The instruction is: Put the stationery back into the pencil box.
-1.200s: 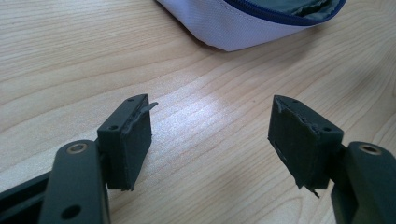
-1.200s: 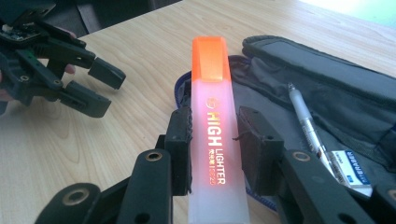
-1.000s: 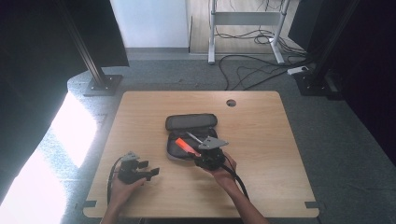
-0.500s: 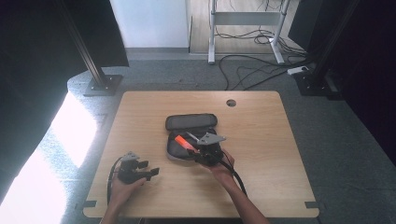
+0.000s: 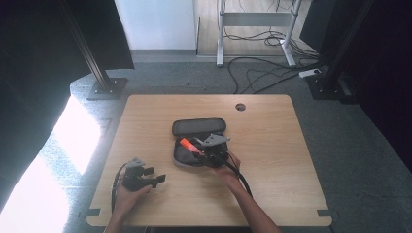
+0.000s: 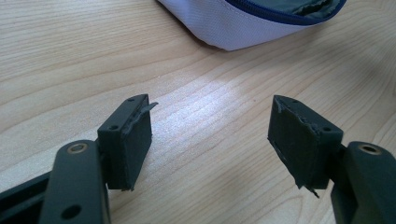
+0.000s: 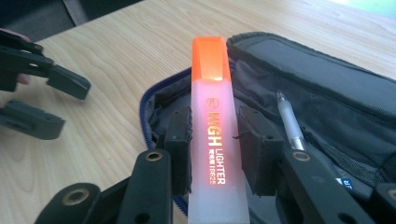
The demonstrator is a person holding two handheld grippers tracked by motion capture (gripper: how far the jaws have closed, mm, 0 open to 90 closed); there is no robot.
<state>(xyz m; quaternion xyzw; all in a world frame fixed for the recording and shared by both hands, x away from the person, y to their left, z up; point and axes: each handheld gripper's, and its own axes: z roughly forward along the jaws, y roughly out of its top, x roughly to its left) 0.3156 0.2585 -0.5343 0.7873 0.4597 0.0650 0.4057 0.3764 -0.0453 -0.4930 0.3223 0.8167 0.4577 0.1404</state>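
Note:
An open dark pencil case [image 5: 199, 127] lies mid-table, its grey inside [image 7: 327, 107] facing up. My right gripper [image 5: 201, 151] hovers over the case's near half, shut on an orange highlighter [image 7: 211, 93] that sticks out past the pads [image 7: 180, 140], cap forward. The highlighter [image 5: 188, 144] points left and away in the high view. A clear pen [image 7: 289, 121] lies inside the case. My left gripper [image 5: 154, 175] rests on the table at the front left, open, with bare wood between its pads [image 6: 135, 140]. The case's pale outer edge [image 6: 243, 23] lies ahead of it.
The wooden table [image 5: 272, 184] has a round cable hole [image 5: 240, 107] at the back right. Cables and desk legs lie on the floor beyond [image 5: 262, 68]. A black stand foot [image 5: 107, 88] sits past the table's back left corner.
My right gripper has shifted slightly left and away over the case, still holding the highlighter. The left gripper has stayed put.

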